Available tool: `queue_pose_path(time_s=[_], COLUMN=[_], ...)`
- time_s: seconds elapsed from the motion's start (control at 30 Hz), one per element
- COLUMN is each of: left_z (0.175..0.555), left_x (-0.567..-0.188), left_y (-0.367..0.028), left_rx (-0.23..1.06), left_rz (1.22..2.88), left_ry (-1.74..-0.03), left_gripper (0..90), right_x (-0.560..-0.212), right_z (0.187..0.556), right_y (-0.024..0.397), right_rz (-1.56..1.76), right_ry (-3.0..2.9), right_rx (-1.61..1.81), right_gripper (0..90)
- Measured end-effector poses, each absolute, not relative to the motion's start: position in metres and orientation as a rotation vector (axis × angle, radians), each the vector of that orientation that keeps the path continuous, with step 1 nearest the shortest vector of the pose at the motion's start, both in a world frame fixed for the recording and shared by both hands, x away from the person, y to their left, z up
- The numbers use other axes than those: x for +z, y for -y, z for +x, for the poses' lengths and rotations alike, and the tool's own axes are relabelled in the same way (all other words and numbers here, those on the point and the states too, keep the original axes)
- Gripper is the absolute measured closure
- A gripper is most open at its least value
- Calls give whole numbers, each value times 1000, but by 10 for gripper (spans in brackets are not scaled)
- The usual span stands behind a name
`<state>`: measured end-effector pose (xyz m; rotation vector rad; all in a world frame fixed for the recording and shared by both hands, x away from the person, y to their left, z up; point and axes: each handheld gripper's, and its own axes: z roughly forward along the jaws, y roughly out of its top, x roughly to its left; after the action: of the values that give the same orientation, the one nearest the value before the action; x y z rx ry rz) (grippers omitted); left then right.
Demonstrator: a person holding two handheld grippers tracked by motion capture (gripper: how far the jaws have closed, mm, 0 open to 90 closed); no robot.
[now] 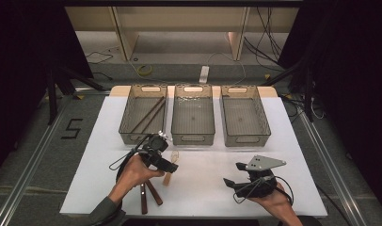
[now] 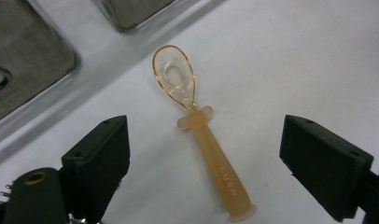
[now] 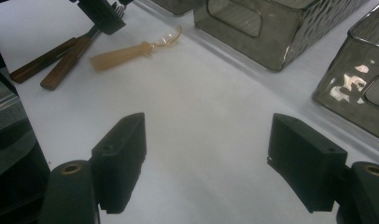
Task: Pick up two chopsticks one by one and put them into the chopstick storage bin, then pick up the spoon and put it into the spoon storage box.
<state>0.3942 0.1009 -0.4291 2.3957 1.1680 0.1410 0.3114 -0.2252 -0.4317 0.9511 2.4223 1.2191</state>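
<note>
I hold the left gripper (image 2: 204, 163) above the orange spoon (image 2: 204, 140), jaws wide, one on each side of the handle and clear of it, so closing would pinch the handle across its width. The spoon lies flat on the white table (image 1: 212, 179), bowl pointing ahead of the jaws toward the bins (image 1: 193, 115). The right gripper (image 3: 206, 163) idles wide and empty over bare table, well apart. Two wood-handled utensils (image 3: 54, 63) lie just beside the spoon.
</note>
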Motion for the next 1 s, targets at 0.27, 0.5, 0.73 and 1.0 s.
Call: queue_pose_path(time_s=[0.27, 0.5, 0.73, 1.0], left_z=[394, 394, 390, 385], left_x=[-430, -432, -435, -439], left_y=[-105, -105, -102, -96], left_rx=[134, 106, 84, 71], left_rz=[2395, 2418, 2440, 2480], left_ry=[-1189, -1175, -1148, -1130], left_gripper=[163, 198, 263, 360], right_x=[-432, -433, -432, -432], right_z=[310, 312, 311, 310], right_y=[223, 225, 223, 222], right_rz=[944, 949, 938, 932], right_ry=[-2430, -2433, -2433, -2439], right_rx=[1215, 1214, 1213, 1199], right_gripper=[286, 286, 286, 286])
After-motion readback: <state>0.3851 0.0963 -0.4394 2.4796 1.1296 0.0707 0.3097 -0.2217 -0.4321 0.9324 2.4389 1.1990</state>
